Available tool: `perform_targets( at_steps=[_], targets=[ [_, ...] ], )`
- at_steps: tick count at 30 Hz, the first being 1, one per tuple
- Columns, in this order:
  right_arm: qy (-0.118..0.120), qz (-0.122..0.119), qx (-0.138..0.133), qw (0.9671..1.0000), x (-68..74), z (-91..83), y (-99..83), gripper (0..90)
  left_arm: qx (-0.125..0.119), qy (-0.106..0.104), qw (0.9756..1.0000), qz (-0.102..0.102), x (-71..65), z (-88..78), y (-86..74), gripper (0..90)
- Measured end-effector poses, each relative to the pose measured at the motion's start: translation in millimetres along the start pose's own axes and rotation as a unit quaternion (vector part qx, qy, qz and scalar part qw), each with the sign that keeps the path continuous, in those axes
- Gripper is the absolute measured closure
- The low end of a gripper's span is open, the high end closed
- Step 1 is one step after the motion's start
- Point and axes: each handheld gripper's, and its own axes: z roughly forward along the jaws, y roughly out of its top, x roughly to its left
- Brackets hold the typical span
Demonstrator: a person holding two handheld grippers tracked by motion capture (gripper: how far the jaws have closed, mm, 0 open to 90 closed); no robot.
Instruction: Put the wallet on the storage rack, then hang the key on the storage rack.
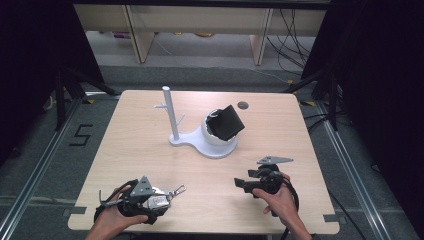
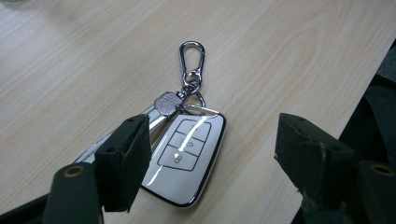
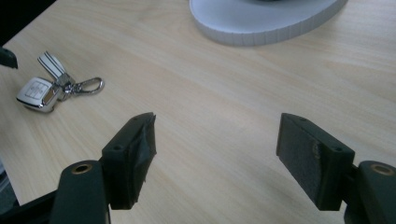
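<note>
Car key fob (image 2: 187,156) lies flat on the pale wood-grain table (image 1: 150,150), near my edge on the left side. Its shell is glossy white with a chrome rim, rounded-rectangular, and carries three outlined buttons on its face. From its top end runs a split ring to a polished metal carabiner clip (image 2: 192,63), pear-shaped, lying on the wood and pointing away from me. Beside the fob sits a small knurled silver piece (image 2: 166,103) on a striped strap that slips under one jaw.

My left gripper (image 2: 212,149) stands spread wide over the fob: the left pad (image 2: 135,158), matte black and blocky with a rough rubbery face, overlaps the fob's edge in the left gripper view, whether touching I cannot tell; the other pad stands well clear of it. Nothing is pinched.

My right gripper (image 3: 217,156) is also spread, jaws wide apart above bare wood, nothing between them. From its view the fob and clip lie well off, and the smooth white oval base of the stand (image 3: 261,21) sits ahead.

In the high view that white stand (image 1: 172,120) has a thin upright post with short pegs, and its base bears a white bowl-shaped holder with a black box-like object (image 1: 227,122) tilted in it, near the table's middle.
</note>
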Motion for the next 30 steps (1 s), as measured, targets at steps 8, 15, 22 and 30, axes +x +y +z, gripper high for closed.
perform_targets(
  at_steps=[8, 15, 22, 30],
  targets=[
    [0.01, -0.017, 0.019, 0.9996, 7.7, -0.5, -11.6, 27.6, 0.0, -0.004, 1.0, -0.001, 0.8, 2.1, -1.4, 26.7],
    [0.015, -0.006, 0.041, 0.999, 19.4, -3.2, -22.5, 26.0, -0.001, -0.003, 1.0, 0.003, -0.6, 0.9, -1.8, 26.7],
    [0.019, -0.027, 0.04, 0.9986, 20.9, -5.5, -29.8, 25.8, -0.002, 0.002, 1.0, 0.002, 1.7, -0.4, -0.8, 26.8],
    [0.008, -0.024, 0.043, 0.9987, 19.7, -7.1, -32.2, 25.8, 0.008, 0.0, 0.9999, 0.007, 2.2, 3.4, 7.3, 28.4]
  ],
)
